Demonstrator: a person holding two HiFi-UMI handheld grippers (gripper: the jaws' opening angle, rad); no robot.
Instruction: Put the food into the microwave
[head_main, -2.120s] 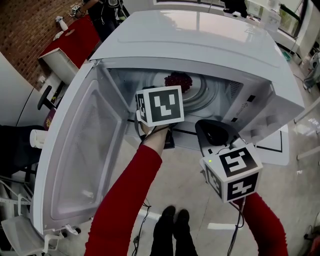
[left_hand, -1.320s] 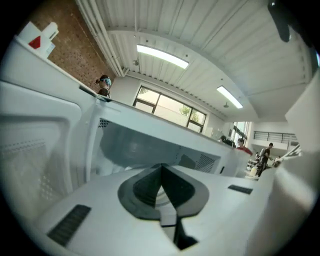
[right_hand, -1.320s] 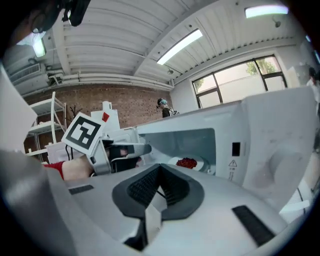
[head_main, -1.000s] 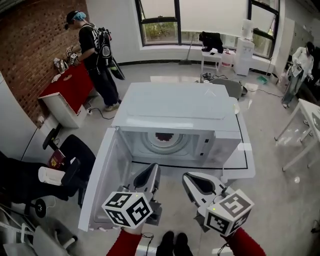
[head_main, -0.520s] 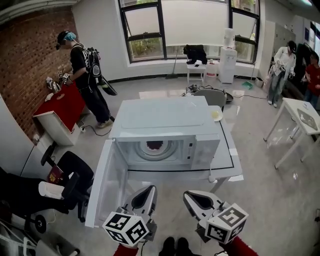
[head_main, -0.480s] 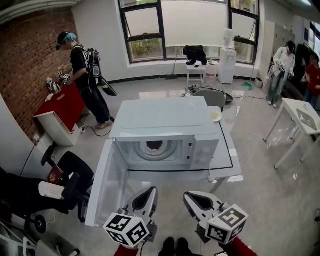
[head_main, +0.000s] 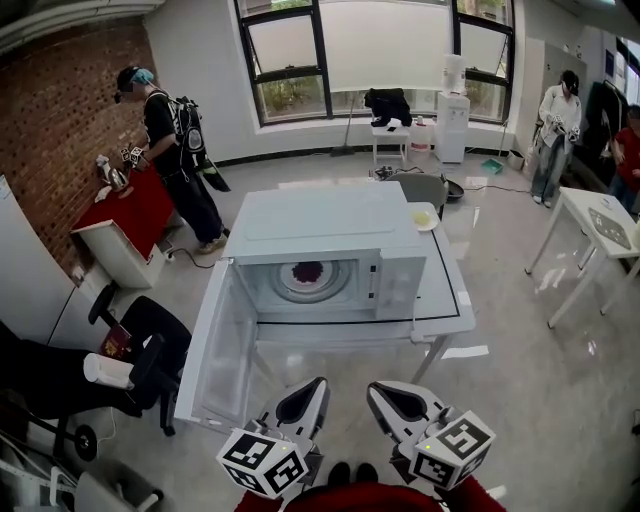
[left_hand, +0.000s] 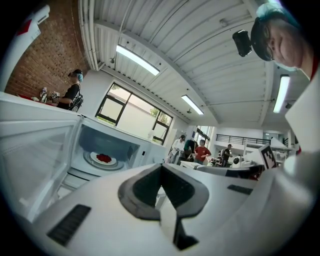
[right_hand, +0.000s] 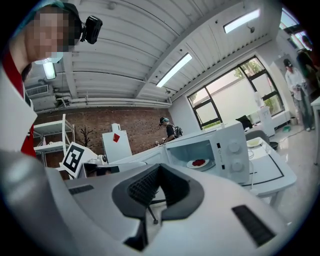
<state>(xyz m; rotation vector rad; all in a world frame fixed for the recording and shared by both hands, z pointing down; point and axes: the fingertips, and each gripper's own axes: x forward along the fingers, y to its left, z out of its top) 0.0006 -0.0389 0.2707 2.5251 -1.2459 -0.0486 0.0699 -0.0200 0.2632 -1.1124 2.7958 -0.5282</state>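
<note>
Microwave (head_main: 330, 232) on table (head_main: 452, 300), door (head_main: 222, 340) swung open to left. Food (head_main: 307, 271) inside cavity, centre. Small dish (head_main: 424, 216) on table, right of microwave, toward back. Left gripper (head_main: 312, 386) and right gripper (head_main: 381, 391) side by side before table, well apart from microwave.

The white microwave (head_main: 325, 225) stands on a white table (head_main: 445, 300), its door (head_main: 215, 345) swung wide open to the left. Inside, dark red food (head_main: 308, 270) sits heaped on a white plate (left_hand: 95, 158) at the middle of the round turntable (head_main: 338, 284).
</note>
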